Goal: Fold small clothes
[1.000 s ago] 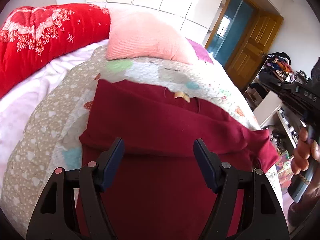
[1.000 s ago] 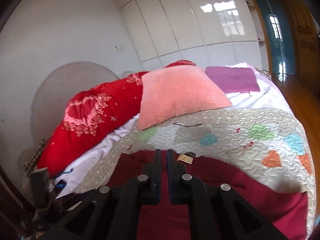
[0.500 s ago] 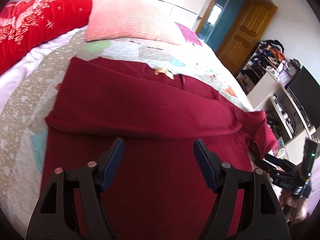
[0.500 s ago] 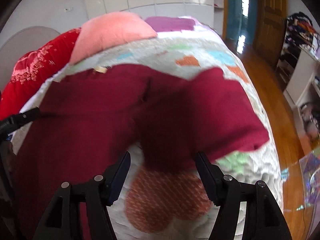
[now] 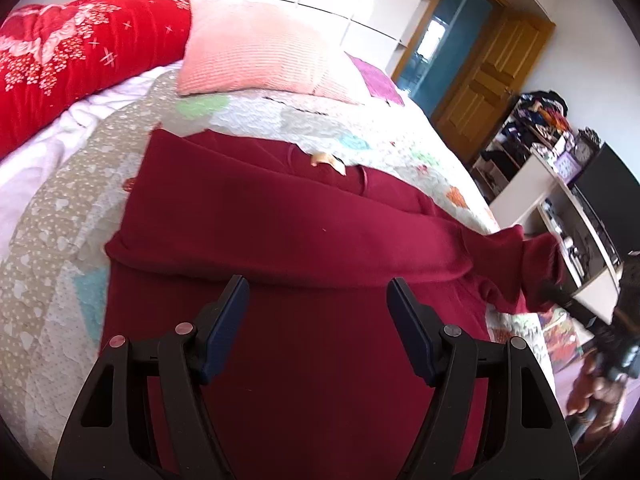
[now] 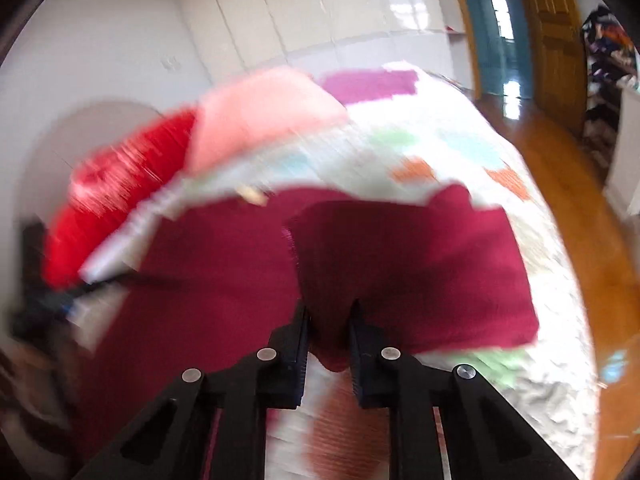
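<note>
Two grippers work over a dark red garment [image 5: 280, 240] spread on a quilted bedspread [image 5: 64, 208] patterned with hearts. In the left wrist view the left gripper [image 5: 318, 308] hovers above the lower body of the garment with its jaws spread wide and nothing between them; the cloth lies flat beneath. One sleeve is folded across the chest, forming a thick horizontal band, and a small tan label [image 5: 328, 159] shows at the neckline on the far edge.

The right gripper [image 6: 329, 344] has just been closing its jaws, and in the blurred right wrist view a bunched fold of the other sleeve [image 6: 408, 264] sits between them, seemingly pinched, though the smear makes the contact hard to confirm. That sleeve lies at the garment's right side, over the bedspread near the bed's edge. At the right margin of the left wrist view a hand [image 5: 600, 392] holds this tool.

Beyond the garment lie a pink pillow [image 5: 256, 56], a red floral duvet [image 5: 76, 48] and a purple cloth [image 5: 378, 80]. A wooden door [image 5: 488, 84] stands at the far right.
</note>
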Demonstrator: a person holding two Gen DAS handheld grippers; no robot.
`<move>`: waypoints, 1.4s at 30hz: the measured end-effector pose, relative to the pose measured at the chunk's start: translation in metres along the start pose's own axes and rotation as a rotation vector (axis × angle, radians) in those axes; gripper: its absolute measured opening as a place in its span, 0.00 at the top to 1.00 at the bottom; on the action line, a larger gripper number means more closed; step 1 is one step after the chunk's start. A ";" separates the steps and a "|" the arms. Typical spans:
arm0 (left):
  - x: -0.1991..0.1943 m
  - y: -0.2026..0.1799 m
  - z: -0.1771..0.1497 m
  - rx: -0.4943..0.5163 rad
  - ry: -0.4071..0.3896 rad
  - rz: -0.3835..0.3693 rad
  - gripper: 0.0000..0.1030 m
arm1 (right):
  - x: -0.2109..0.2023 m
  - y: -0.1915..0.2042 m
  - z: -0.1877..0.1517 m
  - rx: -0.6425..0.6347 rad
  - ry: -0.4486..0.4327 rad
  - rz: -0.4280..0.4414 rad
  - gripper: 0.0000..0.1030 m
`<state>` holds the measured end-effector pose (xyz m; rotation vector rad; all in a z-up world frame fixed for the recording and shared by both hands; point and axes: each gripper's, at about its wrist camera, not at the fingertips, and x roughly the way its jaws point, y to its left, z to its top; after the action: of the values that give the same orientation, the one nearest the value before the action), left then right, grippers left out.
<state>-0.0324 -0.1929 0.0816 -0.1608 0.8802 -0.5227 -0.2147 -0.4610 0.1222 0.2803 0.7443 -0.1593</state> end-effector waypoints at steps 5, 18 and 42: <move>-0.008 0.016 0.005 -0.046 -0.023 -0.001 0.30 | 0.013 0.045 0.036 -0.021 -0.034 0.160 0.84; 0.013 0.031 0.026 -0.107 0.012 -0.028 0.20 | 0.097 0.095 0.029 0.064 0.052 0.258 0.47; -0.009 0.029 0.109 -0.058 -0.110 0.129 0.89 | -0.020 -0.008 0.004 0.235 -0.151 0.032 0.43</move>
<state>0.0570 -0.1715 0.1468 -0.1829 0.7934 -0.3650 -0.2290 -0.4684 0.1374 0.4978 0.5712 -0.2360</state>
